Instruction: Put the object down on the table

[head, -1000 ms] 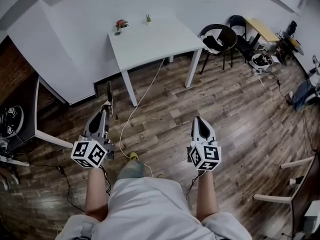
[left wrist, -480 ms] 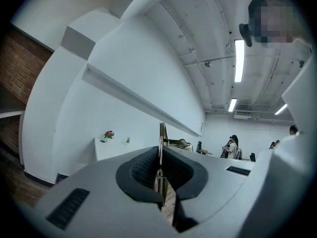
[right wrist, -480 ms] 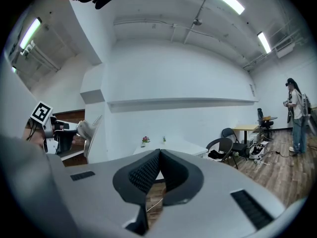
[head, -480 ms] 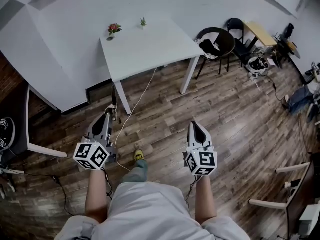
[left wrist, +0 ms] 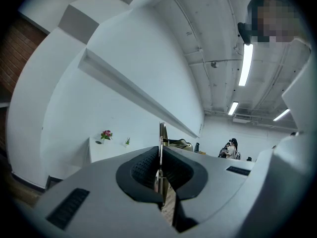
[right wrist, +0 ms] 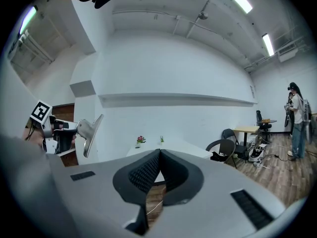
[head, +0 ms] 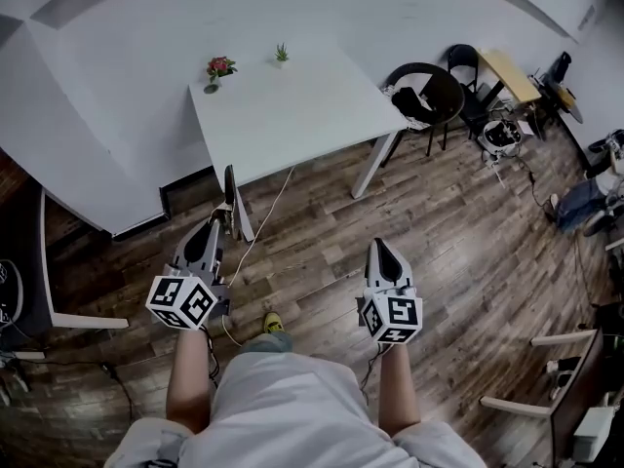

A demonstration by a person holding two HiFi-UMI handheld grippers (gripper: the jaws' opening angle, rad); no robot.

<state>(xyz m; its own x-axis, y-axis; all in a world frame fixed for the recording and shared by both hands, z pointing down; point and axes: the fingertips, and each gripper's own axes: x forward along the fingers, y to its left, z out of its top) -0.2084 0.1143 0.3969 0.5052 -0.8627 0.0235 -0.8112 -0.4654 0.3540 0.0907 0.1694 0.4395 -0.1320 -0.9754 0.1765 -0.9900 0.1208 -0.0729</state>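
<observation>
My left gripper (head: 216,222) is shut on a thin flat metal tool (head: 230,188) that sticks out ahead of the jaws, edge-on in the left gripper view (left wrist: 162,133). The right gripper view shows the tool as a shiny blade (right wrist: 90,133) on the left gripper (right wrist: 59,133). My right gripper (head: 380,246) is shut with nothing between its pads (right wrist: 148,170). The white table (head: 292,105) stands ahead against the white wall, and both grippers hang over the wooden floor short of its near edge. A red flower (head: 219,67) and a small green plant (head: 281,54) stand at its far side.
A white cable (head: 278,203) runs over the floor under the table. Black chairs (head: 429,86) and a small wooden-topped table (head: 512,63) stand to the right. A dark table (head: 29,261) is at the left. A person (right wrist: 297,118) stands far right.
Both grippers have moved forward toward the white table, which now lies closer to them. The left gripper still holds the metal tool, and the right stays shut.
</observation>
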